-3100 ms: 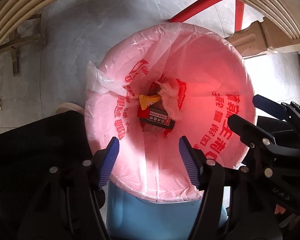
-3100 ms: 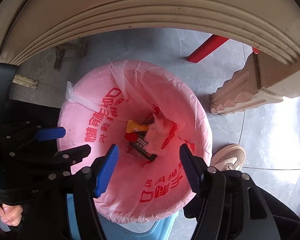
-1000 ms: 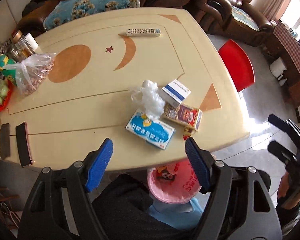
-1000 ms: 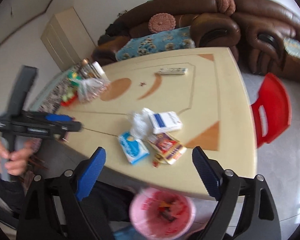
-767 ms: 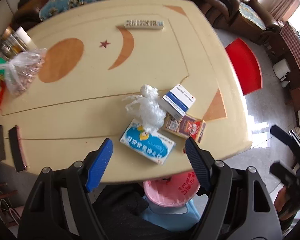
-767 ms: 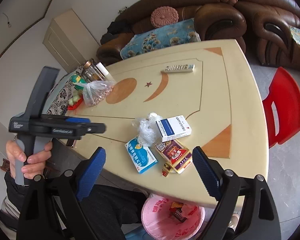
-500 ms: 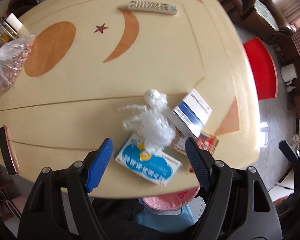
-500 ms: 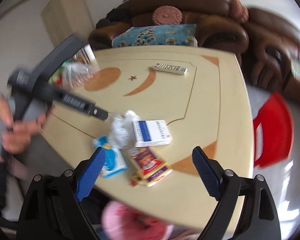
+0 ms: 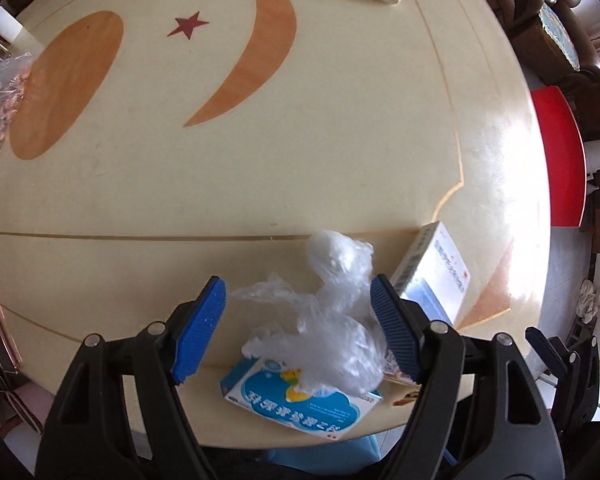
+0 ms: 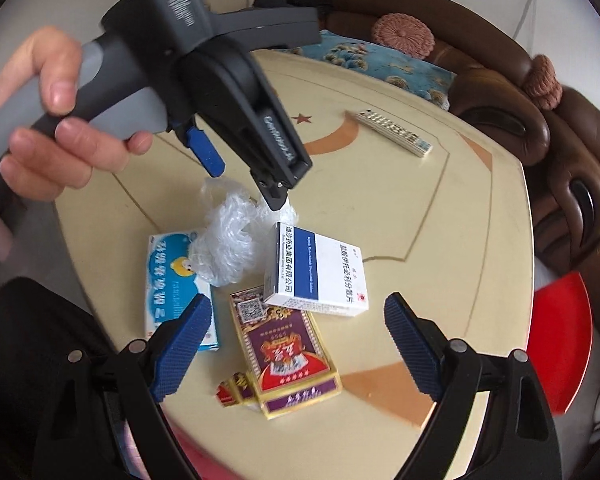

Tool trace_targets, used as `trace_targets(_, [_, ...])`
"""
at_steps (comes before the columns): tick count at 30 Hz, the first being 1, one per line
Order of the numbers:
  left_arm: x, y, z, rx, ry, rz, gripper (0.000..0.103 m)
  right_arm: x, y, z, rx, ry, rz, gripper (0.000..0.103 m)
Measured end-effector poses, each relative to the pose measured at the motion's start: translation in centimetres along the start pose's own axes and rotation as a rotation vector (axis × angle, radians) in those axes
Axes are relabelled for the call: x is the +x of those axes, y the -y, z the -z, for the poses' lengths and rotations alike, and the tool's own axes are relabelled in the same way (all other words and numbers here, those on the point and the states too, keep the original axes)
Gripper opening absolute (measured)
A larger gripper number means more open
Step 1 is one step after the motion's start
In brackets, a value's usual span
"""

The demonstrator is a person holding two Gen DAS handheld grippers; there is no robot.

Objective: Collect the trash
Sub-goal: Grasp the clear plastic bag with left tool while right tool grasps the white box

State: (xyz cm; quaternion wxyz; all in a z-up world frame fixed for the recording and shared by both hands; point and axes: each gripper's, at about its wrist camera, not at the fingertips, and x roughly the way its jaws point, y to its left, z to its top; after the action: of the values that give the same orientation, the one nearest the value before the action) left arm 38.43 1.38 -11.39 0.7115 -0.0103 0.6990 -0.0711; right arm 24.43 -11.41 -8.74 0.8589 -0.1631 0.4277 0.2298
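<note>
Lying between open left gripper jaws: crumpled plastic bag.

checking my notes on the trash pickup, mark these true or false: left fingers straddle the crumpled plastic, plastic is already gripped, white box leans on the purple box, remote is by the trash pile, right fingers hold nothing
1. The left gripper has its fingers either side of the crumpled clear plastic bag. True.
2. The plastic is gripped. False: the fingers stand open, not pressing it.
3. The white and blue box rests on the purple and gold box. True.
4. The grey remote control lies beside the pile. False: it lies apart, farther up the cream table.
5. The right gripper is empty. True.
</note>
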Motion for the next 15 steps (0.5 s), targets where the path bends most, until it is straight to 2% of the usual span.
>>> trace_targets(8, [1.6,0.0,-1.4,0.006,-0.017,0.031,0.073,3.5,-0.6,0.0,-0.058,-0.009,0.011,0.085])
trace_targets(10, [1.7,0.1,-1.6,0.016,-0.014,0.035,0.073,4.1,-0.7,0.0,-0.078,-0.003,0.028,0.081])
trace_targets(12, [1.9,0.3,-1.7,0.024,-0.02,0.044,0.073,4.6,-0.7,0.1,-0.096,0.008,0.053,0.071])
trace_targets(15, [2.3,0.3,-1.8,0.043,-0.023,0.046,0.073,5.3,-0.7,0.1,-0.111,0.022,0.079,0.066])
